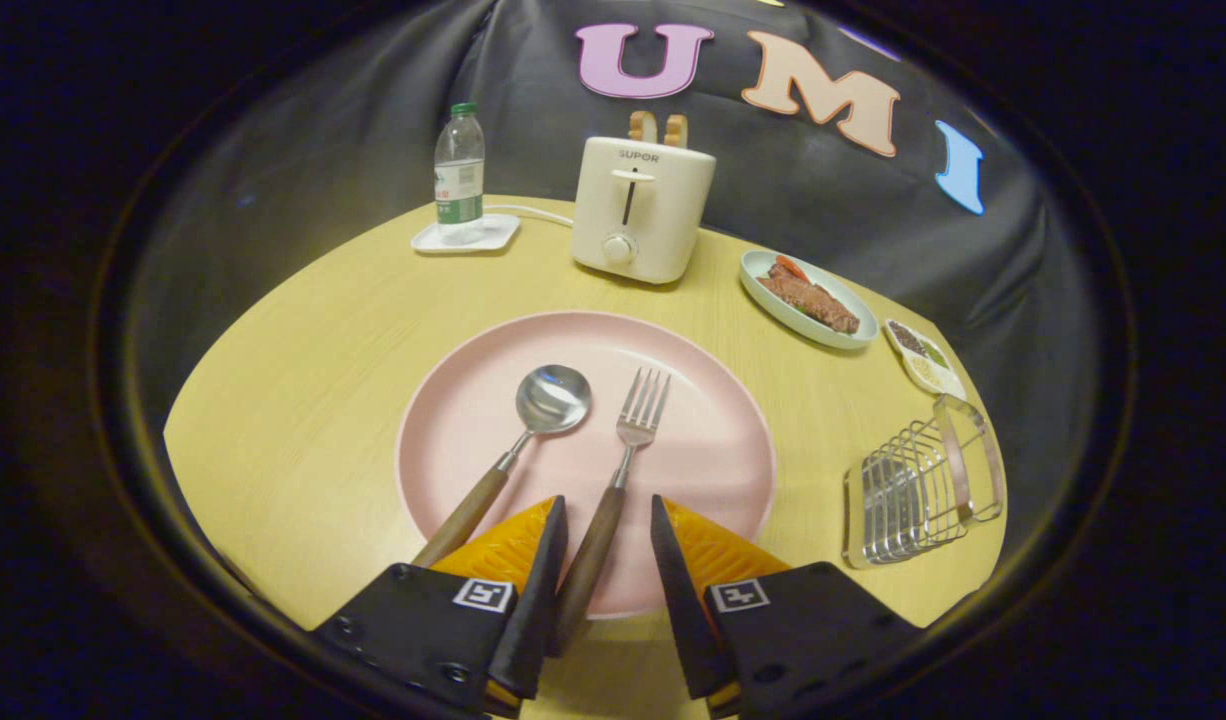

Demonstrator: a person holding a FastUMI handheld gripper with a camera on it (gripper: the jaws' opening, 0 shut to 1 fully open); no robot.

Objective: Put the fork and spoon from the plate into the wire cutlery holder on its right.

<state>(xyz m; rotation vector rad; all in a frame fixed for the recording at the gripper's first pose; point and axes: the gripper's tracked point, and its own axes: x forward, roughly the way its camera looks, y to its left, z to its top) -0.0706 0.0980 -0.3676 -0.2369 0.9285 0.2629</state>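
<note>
A pink plate [473, 410] lies on the yellow wooden table just ahead of my fingers. On it rest a spoon [533, 420] to the left and a fork [628, 450] to the right, both with wooden handles pointing toward me. My gripper [608, 520] is open, and the fork's handle runs through the gap between the two fingers without either one pressing on it. The spoon's handle passes just outside the left finger. The wire cutlery holder [918, 490] stands on the table to the right of the plate.
Beyond the plate stands a cream toaster [641, 208] with bread in it. A water bottle [459, 172] sits on a small white tray at the back left. A dish of food [808, 298] and a small divided dish [923, 358] lie at the back right, above the holder.
</note>
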